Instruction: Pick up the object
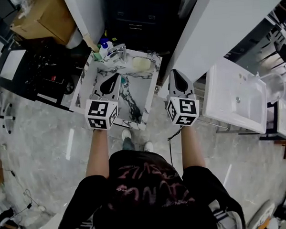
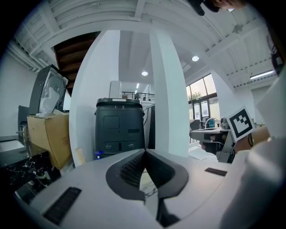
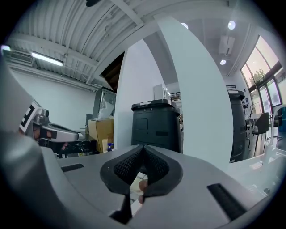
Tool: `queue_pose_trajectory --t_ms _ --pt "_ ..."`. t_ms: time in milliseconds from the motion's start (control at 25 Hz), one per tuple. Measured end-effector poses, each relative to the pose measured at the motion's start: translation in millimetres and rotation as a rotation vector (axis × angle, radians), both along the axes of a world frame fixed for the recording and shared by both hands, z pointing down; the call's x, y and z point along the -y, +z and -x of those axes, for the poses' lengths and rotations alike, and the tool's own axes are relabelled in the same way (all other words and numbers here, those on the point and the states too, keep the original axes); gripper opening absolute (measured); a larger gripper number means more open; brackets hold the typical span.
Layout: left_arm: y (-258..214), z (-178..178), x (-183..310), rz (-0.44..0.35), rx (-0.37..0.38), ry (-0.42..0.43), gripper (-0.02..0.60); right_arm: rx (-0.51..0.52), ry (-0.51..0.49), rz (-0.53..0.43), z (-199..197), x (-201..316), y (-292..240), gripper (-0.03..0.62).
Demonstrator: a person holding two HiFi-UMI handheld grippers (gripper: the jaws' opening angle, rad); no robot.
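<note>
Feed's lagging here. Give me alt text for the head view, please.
Seen from above, a person holds the left gripper over a marbled sink and the right gripper just past its right rim, both shut and empty. A pale yellow object lies at the sink's far right corner, near the faucet.

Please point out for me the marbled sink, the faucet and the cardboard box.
marbled sink [image 1: 141,90]: head view, bare basin floor at its right.
faucet [image 1: 116,53]: head view, its metal body.
cardboard box [image 1: 44,16]: head view, its brown top face.
</note>
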State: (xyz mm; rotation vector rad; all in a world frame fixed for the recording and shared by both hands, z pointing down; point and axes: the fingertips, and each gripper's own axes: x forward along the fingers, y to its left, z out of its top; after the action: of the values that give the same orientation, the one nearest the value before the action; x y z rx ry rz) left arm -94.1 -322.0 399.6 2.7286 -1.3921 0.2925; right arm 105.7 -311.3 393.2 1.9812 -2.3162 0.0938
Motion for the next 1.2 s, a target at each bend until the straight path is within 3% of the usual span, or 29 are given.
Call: queue_pose_trajectory --t_ms 640,1200 --pt "17 -17 58 0.043 -0.016 0.061 0.015 -0.025 0.033 0.019 -8 50 11 0.015" --pt "60 -39 85 0.129 0.019 0.100 0.015 -0.017 0.050 0.117 -18 65 58 0.015"
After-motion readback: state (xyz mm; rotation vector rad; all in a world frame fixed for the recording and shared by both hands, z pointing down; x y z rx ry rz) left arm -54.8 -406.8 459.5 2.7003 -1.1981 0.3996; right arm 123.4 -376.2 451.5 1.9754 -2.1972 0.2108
